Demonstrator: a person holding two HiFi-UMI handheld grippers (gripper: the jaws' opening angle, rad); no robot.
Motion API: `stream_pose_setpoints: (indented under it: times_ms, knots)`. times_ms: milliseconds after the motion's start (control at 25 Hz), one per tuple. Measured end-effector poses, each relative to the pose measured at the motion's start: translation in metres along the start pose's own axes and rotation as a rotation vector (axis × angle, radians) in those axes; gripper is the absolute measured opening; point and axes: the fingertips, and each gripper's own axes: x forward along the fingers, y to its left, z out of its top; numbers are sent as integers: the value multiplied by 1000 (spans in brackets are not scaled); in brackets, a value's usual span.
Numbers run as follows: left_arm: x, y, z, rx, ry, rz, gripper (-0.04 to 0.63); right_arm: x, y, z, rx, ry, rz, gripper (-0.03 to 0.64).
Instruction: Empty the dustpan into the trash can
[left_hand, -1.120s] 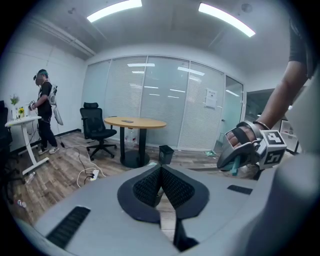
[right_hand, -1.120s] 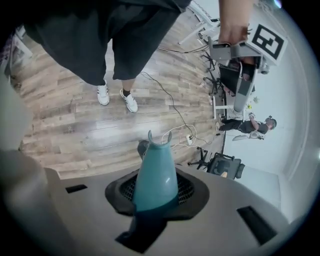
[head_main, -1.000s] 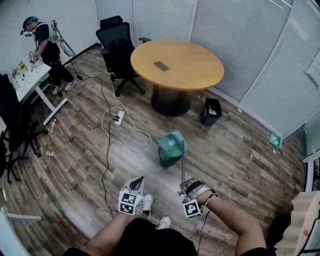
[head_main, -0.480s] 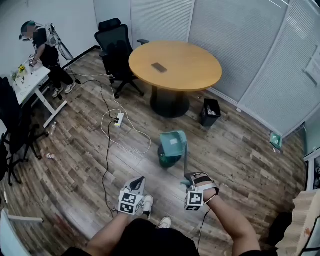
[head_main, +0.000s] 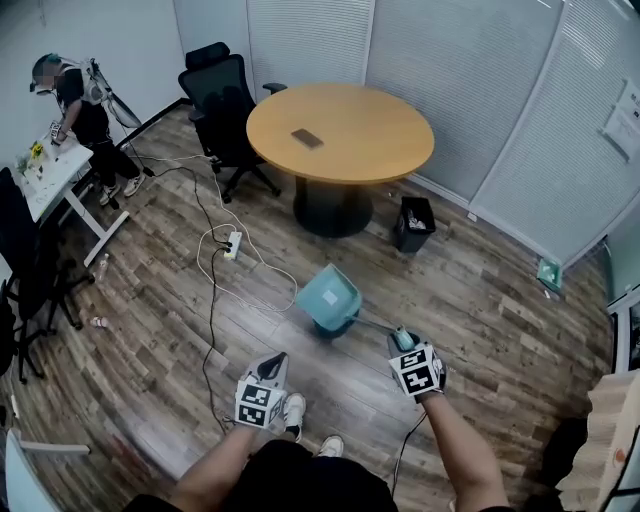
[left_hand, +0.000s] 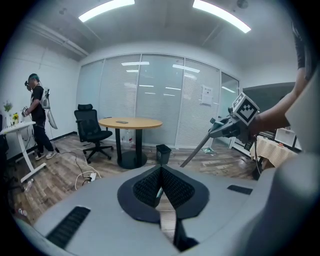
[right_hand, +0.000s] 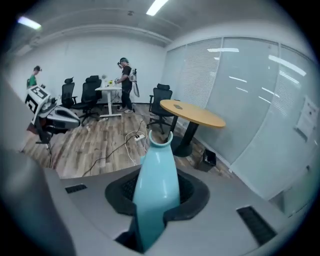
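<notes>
A teal dustpan (head_main: 330, 293) hangs tilted over a dark green trash can (head_main: 324, 327), which it mostly hides. Its long handle (head_main: 372, 322) runs back to my right gripper (head_main: 402, 341), which is shut on the teal grip end (right_hand: 154, 180). In the right gripper view that grip fills the space between the jaws. My left gripper (head_main: 273, 364) is held low to the left of the can, apart from it, with its jaws shut and nothing in them (left_hand: 161, 184). The left gripper view shows the right gripper (left_hand: 234, 123) and the handle pole (left_hand: 197, 149).
A round wooden table (head_main: 340, 132) stands beyond the can, with a black bin (head_main: 413, 222) beside it and an office chair (head_main: 222, 95) to its left. A power strip and cables (head_main: 231, 245) lie on the floor at left. A person (head_main: 75, 105) stands at a white desk far left.
My right gripper has rolled over and moved right and up. The dustpan has swung left and tipped over the green can. The left gripper has stayed put.
</notes>
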Motion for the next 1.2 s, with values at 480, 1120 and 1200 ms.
stream_pose_setpoints:
  times_ms: [480,1120,1200]
  knots:
    - [2,-14,13,-7,-27,20,11,-54,-12,-36,357,-114,-115,101]
    - [10,-90,23,-2,-51,-15,12,-113,-72,-110,490,-133,-322,101]
    - [18,-96,21,7,-41,-28,11,-107,-83,-123,508,-112,-344,101]
